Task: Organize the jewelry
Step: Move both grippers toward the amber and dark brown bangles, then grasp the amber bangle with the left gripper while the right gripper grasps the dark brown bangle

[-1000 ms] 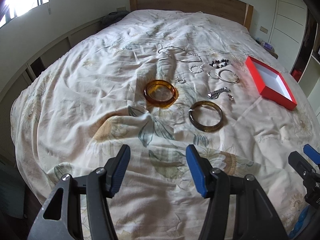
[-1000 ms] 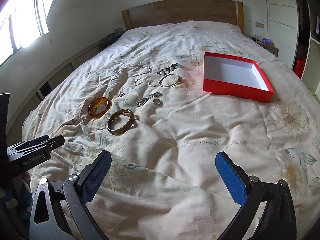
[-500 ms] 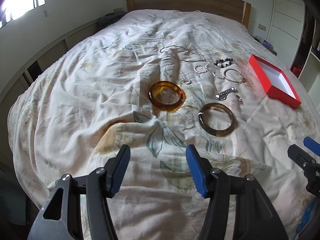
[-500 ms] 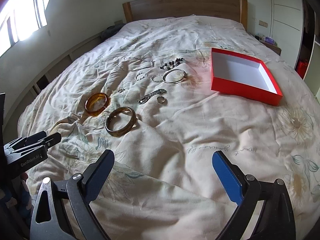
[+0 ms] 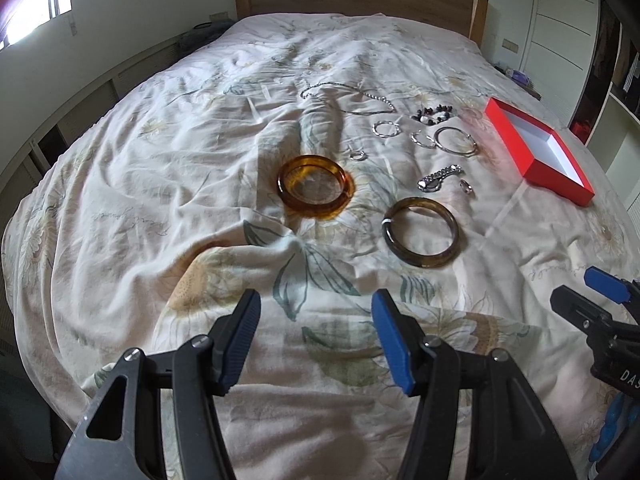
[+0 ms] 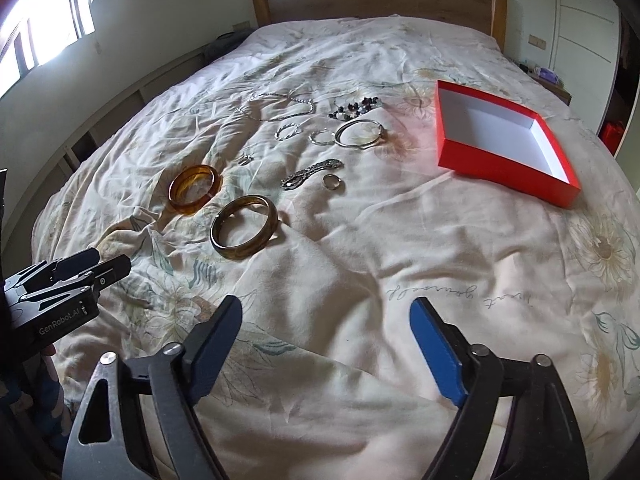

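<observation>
Jewelry lies spread on the bed's floral quilt (image 5: 160, 208). An amber bangle (image 5: 316, 187) (image 6: 195, 189) and a darker brown bangle (image 5: 421, 231) (image 6: 244, 232) lie nearest. Behind them are a silver watch-like bracelet (image 5: 438, 178) (image 6: 311, 174), a small ring (image 6: 333, 182), silver hoops (image 5: 456, 141) (image 6: 359, 133), a dark bead bracelet (image 5: 434, 114) and a silver chain (image 5: 348, 94). An open red box (image 5: 538, 156) (image 6: 504, 148) with a white inside sits to the right and holds nothing. My left gripper (image 5: 316, 338) and right gripper (image 6: 326, 344) are both open and empty, above the quilt's near part.
A wooden headboard (image 6: 376, 2) stands at the far end. Low shelving (image 5: 80, 120) runs along the left wall under a bright window. White closet doors (image 6: 584, 20) and a nightstand are at the right. The quilt is wrinkled, with raised folds near the bangles.
Both grippers have moved forward toward the jewelry, which now looks larger and closer. The right gripper's fingers have narrowed a little. No item has moved.
</observation>
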Tool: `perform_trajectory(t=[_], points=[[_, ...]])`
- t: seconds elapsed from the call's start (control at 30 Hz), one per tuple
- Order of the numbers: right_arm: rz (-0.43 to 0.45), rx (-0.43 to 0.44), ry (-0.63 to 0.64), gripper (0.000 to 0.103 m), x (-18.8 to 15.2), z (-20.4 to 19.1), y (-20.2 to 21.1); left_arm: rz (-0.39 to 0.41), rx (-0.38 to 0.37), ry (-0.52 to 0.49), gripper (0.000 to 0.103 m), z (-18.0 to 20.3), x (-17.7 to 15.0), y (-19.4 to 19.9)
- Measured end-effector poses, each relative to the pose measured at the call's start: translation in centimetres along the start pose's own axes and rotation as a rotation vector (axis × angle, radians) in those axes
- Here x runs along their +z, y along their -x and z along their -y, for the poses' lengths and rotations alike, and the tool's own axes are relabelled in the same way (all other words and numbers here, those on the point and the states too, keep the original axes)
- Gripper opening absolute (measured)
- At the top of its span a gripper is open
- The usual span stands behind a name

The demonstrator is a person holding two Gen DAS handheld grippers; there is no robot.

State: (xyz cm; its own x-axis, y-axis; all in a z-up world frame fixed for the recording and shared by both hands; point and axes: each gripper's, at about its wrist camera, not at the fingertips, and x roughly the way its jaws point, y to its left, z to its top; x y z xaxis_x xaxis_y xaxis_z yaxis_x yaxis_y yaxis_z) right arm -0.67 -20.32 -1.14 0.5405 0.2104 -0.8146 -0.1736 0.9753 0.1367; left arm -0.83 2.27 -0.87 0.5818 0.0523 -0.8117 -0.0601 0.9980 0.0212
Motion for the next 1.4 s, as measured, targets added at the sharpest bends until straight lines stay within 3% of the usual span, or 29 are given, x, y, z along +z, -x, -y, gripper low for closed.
perform_trajectory(t=[0.23, 0.47, 0.6, 0.97, 1.27, 1.4], points=[[-0.025, 0.027, 0.009, 0.063, 0.4, -0.4, -1.3, -0.011, 0.004, -0.005, 0.056, -0.3, 0.3, -0.8], [-0.036, 0.07, 0.027, 0.056, 1.9, -1.1, -2.7, -0.043, -0.02, 0.027, 0.056, -1.5, 1.2, -2.6], [-0.03, 0.095, 0.034, 0.053, 3.5, -1.4, -3.7, -0.049, -0.042, 0.06, 0.055, -2.4, 2.6, -3.8], [-0.082, 0.17, 0.084, 0.043, 7.3, -2.9, -9.5, -0.075, -0.014, 0.143, 0.055, -4.5, 7.7, -9.4], [-0.157, 0.166, 0.161, 0.031, 7.1, -3.7, -13.8, -0.173, -0.021, 0.142, 0.055, -4.4, 7.7, -14.0], [-0.16, 0.172, 0.179, 0.023, 6.7, -3.7, -14.4, -0.181, -0.008, 0.132, 0.054, -4.1, 7.4, -14.7]])
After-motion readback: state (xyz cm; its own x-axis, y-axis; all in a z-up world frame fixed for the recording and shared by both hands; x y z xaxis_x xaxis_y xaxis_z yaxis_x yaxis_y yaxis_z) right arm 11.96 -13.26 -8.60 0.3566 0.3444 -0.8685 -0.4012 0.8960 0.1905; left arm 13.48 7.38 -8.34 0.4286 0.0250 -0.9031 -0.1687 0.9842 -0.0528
